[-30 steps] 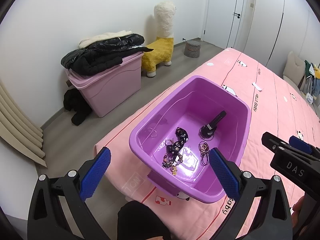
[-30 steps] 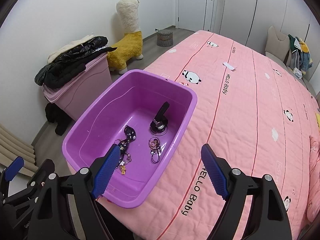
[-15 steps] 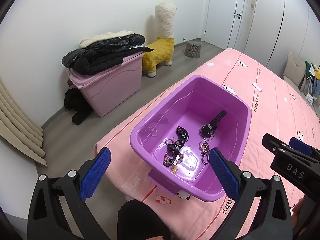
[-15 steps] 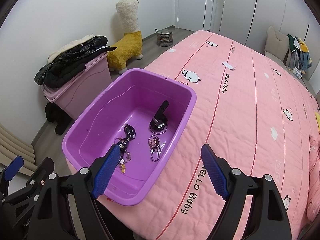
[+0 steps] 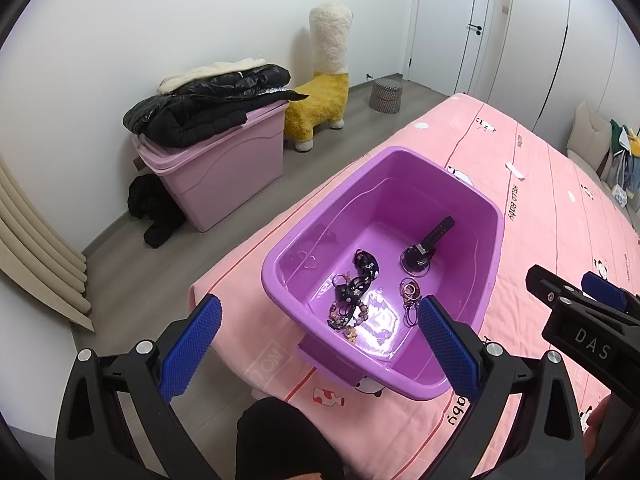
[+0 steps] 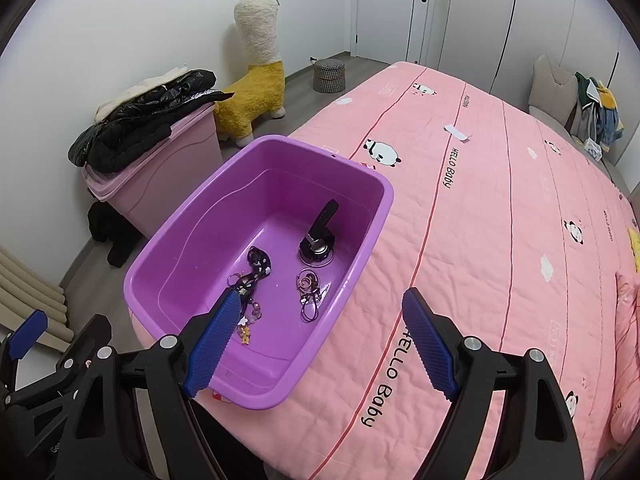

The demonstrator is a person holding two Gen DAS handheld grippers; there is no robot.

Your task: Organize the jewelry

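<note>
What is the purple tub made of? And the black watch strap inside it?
The tub looks like glossy moulded plastic: its smooth floor shines with light glare. The watch strap looks like matte black rubber or silicone, dull with a row of holes, though that is uncertain.

"HELLO Baby" is printed in black along the red stripes of the pink bedspread (image 6: 500,208), once near its front edge and once farther back. White letters "DAS" sit on the black body of the right gripper (image 5: 592,346).
</note>
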